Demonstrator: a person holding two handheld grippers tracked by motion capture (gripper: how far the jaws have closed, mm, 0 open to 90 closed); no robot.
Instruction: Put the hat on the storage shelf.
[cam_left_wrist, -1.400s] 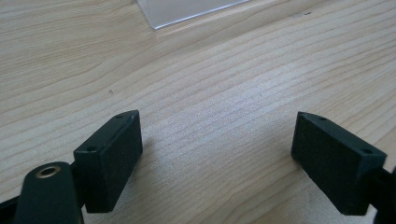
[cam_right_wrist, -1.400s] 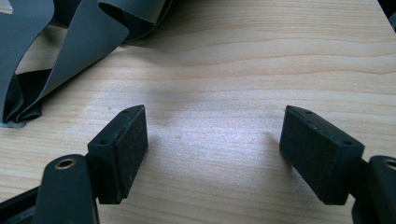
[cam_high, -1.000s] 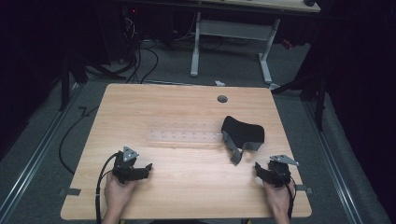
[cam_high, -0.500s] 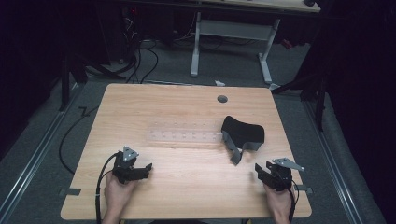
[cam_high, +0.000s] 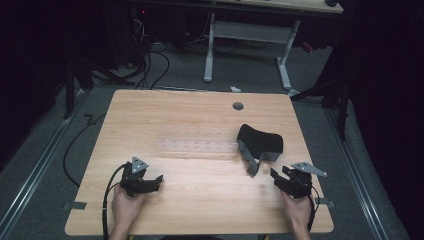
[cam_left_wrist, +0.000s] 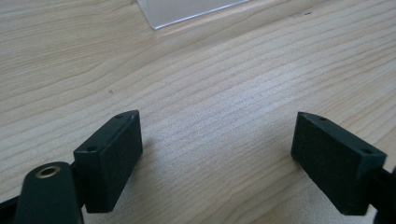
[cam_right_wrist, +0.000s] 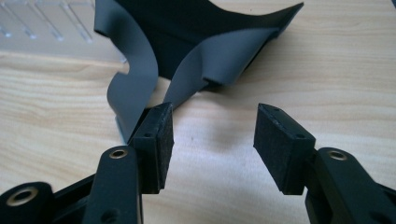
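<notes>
A black sheet with a grey underside (cam_high: 260, 142) lies crumpled on the right half of the wooden table (cam_high: 200, 115), its grey flaps (cam_right_wrist: 135, 79) curling toward me. My right gripper (cam_high: 278, 178) rests near the front right, open, just short of the sheet; in the right gripper view its jaws (cam_right_wrist: 212, 140) stand apart with bare wood between them and the left pad almost touches a grey flap. A clear plastic strip (cam_high: 197, 146) lies across the table's middle. My left gripper (cam_high: 152, 181) sits at the front left, open, over bare wood (cam_left_wrist: 217, 140).
A round cable hole (cam_high: 238, 106) is in the table's far edge. Cables trail from both grippers off the front edge. Behind the table stands a white desk frame (cam_high: 250, 35) on grey floor, with cables on the floor at left.
My right gripper has shifted slightly forward and left toward the sheet. The left gripper has not moved.
</notes>
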